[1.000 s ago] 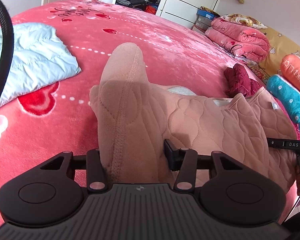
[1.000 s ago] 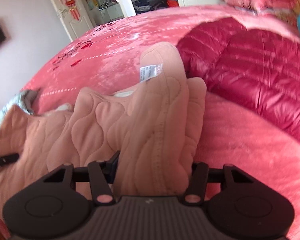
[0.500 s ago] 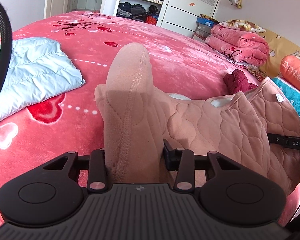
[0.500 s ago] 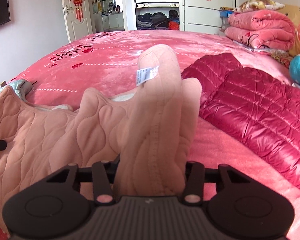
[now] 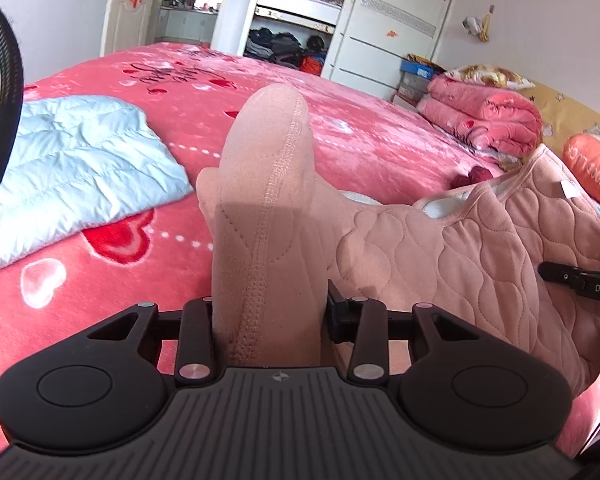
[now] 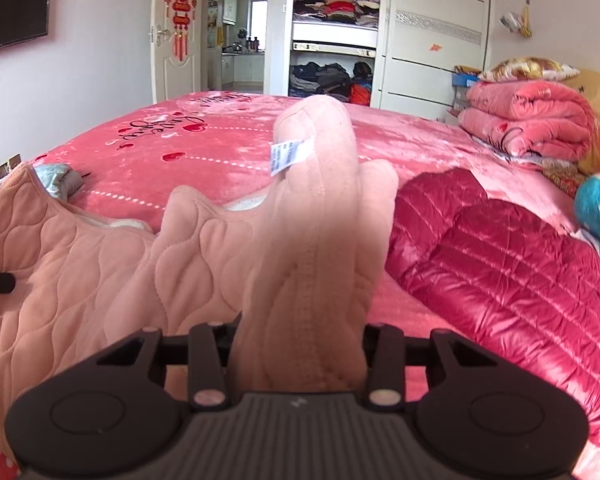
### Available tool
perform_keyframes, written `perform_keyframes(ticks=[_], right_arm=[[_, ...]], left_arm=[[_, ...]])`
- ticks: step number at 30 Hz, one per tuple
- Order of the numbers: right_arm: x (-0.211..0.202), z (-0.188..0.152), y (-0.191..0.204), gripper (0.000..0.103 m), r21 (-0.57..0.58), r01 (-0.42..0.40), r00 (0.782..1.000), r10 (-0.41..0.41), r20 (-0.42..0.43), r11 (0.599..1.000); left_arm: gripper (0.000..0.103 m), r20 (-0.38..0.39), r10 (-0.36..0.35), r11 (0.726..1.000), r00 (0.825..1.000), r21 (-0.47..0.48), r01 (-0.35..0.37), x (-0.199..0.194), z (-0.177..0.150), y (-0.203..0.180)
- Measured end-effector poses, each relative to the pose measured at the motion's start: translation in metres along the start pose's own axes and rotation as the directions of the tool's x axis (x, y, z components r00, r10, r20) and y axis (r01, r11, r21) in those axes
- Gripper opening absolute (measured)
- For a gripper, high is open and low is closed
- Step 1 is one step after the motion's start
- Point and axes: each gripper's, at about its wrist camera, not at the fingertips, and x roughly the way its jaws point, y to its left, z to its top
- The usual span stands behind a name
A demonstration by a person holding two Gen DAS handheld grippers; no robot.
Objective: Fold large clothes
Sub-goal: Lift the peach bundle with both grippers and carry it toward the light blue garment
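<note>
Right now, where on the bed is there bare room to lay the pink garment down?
Free: bedspread beyond the pink garment, toward the wardrobe. Taken: left by the blue jacket, right by the red jacket, with folded quilts behind.

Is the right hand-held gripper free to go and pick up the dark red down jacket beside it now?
Probably not yet. The right hand-held gripper is closing on a bunched fold of the pink quilted garment. The dark red down jacket lies uncovered just beside it, but the gripper must release the fold first.
</note>
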Motion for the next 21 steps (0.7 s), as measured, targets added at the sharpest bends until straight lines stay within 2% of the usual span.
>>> perform_keyframes(ticks=[6,9,12,16,21], right_arm=[[-0.006,0.023,0.030,0.040,-0.059,-0.023,0.995,0.028,0.092,0.998],[-0.005,0.041,0.049,0.040,-0.091,-0.048,0.989,0.060,0.136,0.995],[-0.001,0.065,0.070,0.040,-0.129,-0.080,0.978,0.103,0.181,0.988],[0.011,0.103,0.102,0.040,-0.179,-0.138,0.955,0.179,0.238,0.974],[0.037,0.158,0.159,0.040,-0.242,-0.231,0.916,0.294,0.271,0.942]], left_arm=[[0.047,0.100,0.072,0.997,0.992,-0.048,-0.068,-0.025,0.002,0.023],[0.047,0.153,0.125,0.991,0.980,-0.061,-0.117,-0.038,0.005,0.035],[0.047,0.203,0.179,0.980,0.963,-0.118,-0.158,-0.055,0.011,0.055],[0.047,0.287,0.281,0.955,0.916,-0.181,-0.236,-0.087,0.023,0.075],[0.047,0.357,0.419,0.902,0.835,-0.269,-0.338,-0.124,0.040,0.110]])
